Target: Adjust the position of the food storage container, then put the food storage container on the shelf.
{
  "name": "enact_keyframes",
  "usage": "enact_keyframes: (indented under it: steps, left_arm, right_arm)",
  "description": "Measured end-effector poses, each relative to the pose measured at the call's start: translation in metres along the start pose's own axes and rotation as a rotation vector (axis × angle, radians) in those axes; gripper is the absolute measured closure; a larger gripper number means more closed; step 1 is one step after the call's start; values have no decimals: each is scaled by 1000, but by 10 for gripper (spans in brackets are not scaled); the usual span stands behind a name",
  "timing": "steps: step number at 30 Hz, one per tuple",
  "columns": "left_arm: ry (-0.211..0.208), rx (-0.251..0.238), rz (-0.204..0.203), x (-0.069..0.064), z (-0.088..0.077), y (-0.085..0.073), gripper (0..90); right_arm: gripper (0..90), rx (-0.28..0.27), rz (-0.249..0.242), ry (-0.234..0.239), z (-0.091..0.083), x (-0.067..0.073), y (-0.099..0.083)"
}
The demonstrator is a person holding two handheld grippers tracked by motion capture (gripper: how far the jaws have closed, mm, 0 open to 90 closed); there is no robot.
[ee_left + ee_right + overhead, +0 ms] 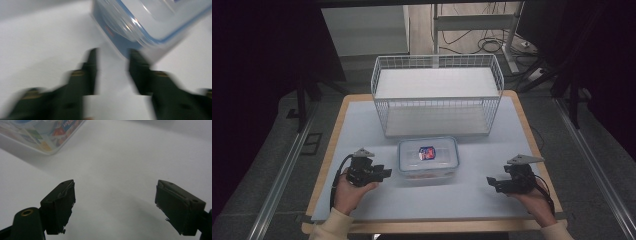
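left fingers (91,65), container (140,27) just ahead

Black claws (384,173) with brass screws, grey plates, cream sleeves (332,226).

I see bare table (362,125) on both sides of the plastic box (428,159), so a gripper can slide there. The box sits in the middle, right in front of the wire basket (437,95). The basket blocks the back of the table. In front of the box the table is free.
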State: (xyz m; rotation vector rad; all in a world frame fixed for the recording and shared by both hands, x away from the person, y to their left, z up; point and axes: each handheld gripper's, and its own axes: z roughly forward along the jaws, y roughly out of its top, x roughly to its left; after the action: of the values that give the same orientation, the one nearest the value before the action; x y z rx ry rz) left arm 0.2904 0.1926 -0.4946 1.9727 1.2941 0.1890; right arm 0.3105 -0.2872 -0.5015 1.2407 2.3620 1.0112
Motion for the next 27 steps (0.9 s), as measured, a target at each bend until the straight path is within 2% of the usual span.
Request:
enact_keyframes:
  steps: [1, 2, 3, 4, 8, 12, 18, 22, 27]
  left_arm:
    - [3, -9, -6, 1, -1, 1, 362]
    - [-6, -15, -15, 3, -3, 2, 362]
    - [-28, -20, -33, 5, -5, 2, 316]
    - [-32, -26, -41, 7, -6, 3, 274]
    - [-48, -53, -74, 10, -11, 5, 214]
    - [-61, -74, -91, 10, -12, 7, 198]
    - [-103, -98, -134, 12, -13, 11, 180]
    - [-129, -105, -146, 12, -9, 17, 179]
    - [-171, -108, -177, 16, 1, 24, 180]
  right_arm:
    - [166, 11, -11, -2, 1, 0, -1]
    - [166, 11, -11, -2, 1, 0, -1]
    - [166, 17, -14, -3, 1, 1, -1]
    - [166, 18, -16, -5, 1, 1, -1]
    - [166, 16, -13, -2, 1, 0, 0]
    - [166, 23, -14, 2, 2, 0, 0]
    - [166, 17, -22, 8, 4, 2, 2]
    - [166, 30, -33, 10, 5, 2, 1]
    - [166, 14, -27, 5, 1, 1, 1]
